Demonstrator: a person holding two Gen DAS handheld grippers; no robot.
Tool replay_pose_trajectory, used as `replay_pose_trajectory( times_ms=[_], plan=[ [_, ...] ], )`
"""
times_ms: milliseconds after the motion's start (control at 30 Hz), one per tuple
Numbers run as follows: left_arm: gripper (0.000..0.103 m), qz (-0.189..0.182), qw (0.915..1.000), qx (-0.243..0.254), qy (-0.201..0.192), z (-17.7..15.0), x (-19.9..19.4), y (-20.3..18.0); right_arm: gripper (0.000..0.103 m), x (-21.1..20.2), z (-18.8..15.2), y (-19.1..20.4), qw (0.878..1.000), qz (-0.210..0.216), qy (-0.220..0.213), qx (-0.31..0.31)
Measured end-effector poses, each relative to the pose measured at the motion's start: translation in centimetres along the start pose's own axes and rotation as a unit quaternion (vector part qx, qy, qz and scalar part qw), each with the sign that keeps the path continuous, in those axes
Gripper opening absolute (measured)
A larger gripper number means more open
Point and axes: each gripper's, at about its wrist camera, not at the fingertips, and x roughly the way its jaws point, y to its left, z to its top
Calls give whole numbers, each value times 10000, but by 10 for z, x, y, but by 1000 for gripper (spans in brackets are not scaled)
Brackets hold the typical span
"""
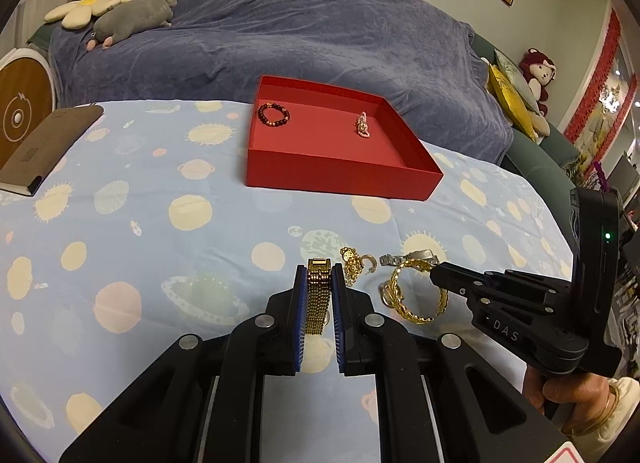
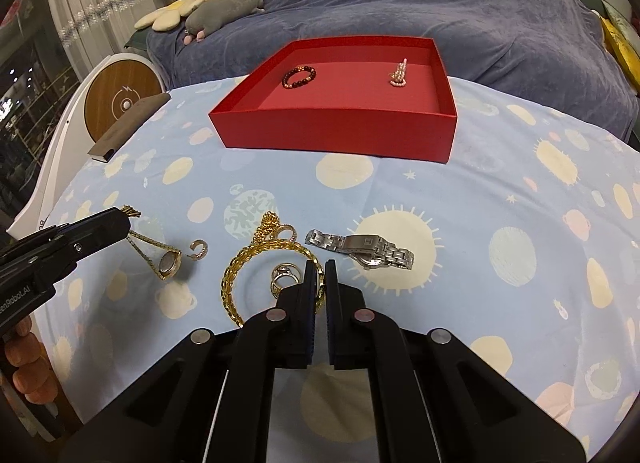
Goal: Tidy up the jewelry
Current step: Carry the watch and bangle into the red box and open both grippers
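Left gripper (image 1: 319, 275) is clenched on the strap of the gold watch (image 1: 318, 295); the mesh band runs lengthwise between the two blue pads, its long axis straight along the fingers and pointing roughly toward the red box (image 1: 348, 179), clasp end poking out past the tips. In the right wrist view the same watch (image 2: 168, 263) has its round face resting on the cloth while the strap rises up into the left jaws, so it looks only partly lifted. Right gripper (image 2: 319, 275) has jaws nearly together around one side of the gold chain bracelet (image 2: 256, 263); looks like it is grasping the chain, though actual contact is hard to confirm with the link half hidden between the fingers. The bracelet lies as a loop on the blue planet-print cloth (image 2: 480, 203), on the near side of the box, spreading left from the jaws. Silver watch (image 2: 362, 249) lies flat just right of the bracelet, long axis crosswise to the right fingers, roughly parallel to the box's near wall. Gold necklace heap (image 2: 274, 227) and a small ring pair (image 2: 285, 275) sit at the bracelet's far edge and inside the loop; a small hoop earring (image 2: 199, 250) is between the two watches' side, nearer the gold one. Already in the box: dark bead bracelet (image 2: 299, 76) at left, pink pearl piece (image 2: 400, 73) at right. Judgement: both held pieces go forward into the box; left arm is nearer its left half, right arm its right half.
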Motion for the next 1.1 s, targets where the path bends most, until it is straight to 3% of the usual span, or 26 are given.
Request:
replay_pose_trajectory(
  times_ms=[600,867,1100],
  plan=[
    [9,-98,9989,-68,-447,58,-14,-24,4,-37,20,-18,9990,99,-359,243],
    [9,100,9981,209,-564,130,19,-26,3,-33,97,-42,9975,-81,-656,261],
    [9,76,9986,-52,-527,183,84,-11,3,30,156,-68,9966,-239,-567,546]
  ],
)
